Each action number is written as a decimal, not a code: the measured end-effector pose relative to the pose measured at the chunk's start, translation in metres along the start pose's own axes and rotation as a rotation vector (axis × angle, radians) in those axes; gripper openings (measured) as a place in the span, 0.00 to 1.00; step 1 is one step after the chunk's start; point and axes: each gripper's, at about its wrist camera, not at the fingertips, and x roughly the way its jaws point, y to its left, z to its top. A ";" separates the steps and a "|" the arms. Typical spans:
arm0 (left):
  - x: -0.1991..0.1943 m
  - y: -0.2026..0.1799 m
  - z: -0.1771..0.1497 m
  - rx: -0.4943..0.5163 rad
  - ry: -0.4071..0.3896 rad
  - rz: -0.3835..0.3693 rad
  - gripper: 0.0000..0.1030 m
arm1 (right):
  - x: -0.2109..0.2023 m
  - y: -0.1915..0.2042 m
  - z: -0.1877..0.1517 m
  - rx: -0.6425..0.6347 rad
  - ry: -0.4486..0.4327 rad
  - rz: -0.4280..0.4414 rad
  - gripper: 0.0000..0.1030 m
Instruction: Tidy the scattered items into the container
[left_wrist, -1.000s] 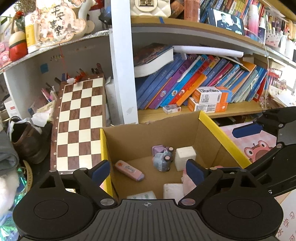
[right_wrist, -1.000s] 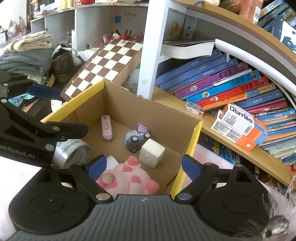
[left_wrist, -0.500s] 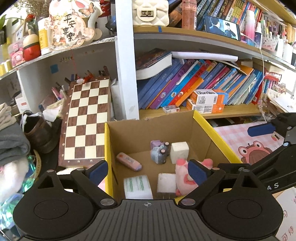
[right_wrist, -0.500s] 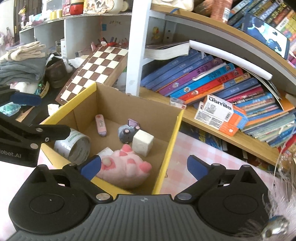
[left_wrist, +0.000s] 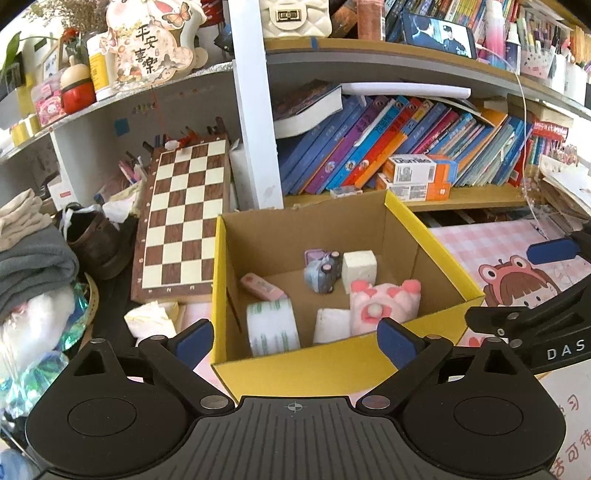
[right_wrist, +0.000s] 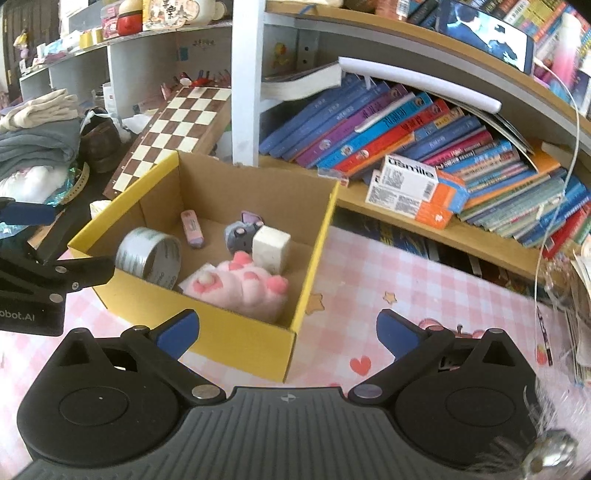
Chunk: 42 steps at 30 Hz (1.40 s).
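A cluttered bookshelf (right_wrist: 424, 122) of leaning books fills the background, and below it a pink checked surface (right_wrist: 369, 280) carries a yellow-rimmed cardboard box (left_wrist: 332, 363), the landmark here. Inside the box, against its near wall, lie a pink plush toy (left_wrist: 382, 301), a white packet (left_wrist: 330, 325) just beside it and a roll of tape (left_wrist: 273, 326) standing on edge toward the left wall. Farther back sit a white cube (left_wrist: 359, 266) touching a small grey toy car (left_wrist: 321, 275), with a pink eraser (left_wrist: 262, 286) to their left. A chessboard (left_wrist: 184, 218) leans behind the box's left wall, and an orange-and-white carton (right_wrist: 413, 190) rests on the shelf behind its right side.

The left tongs (left_wrist: 295, 338) hang over the box's near wall, jaws wide and opening, nothing gripped between them. The right tongs (right_wrist: 288, 332) hover at the box's near right corner, jaws spread wide and opening, nothing gripped either.
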 end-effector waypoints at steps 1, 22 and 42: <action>0.000 -0.001 -0.001 -0.002 0.001 0.009 0.96 | -0.001 -0.001 -0.002 0.006 0.002 -0.002 1.00; 0.000 -0.029 -0.016 -0.050 0.066 -0.001 0.96 | -0.016 -0.029 -0.037 0.137 0.046 -0.052 1.00; -0.003 -0.057 -0.019 -0.035 0.081 -0.025 0.96 | -0.031 -0.049 -0.056 0.194 0.051 -0.094 1.00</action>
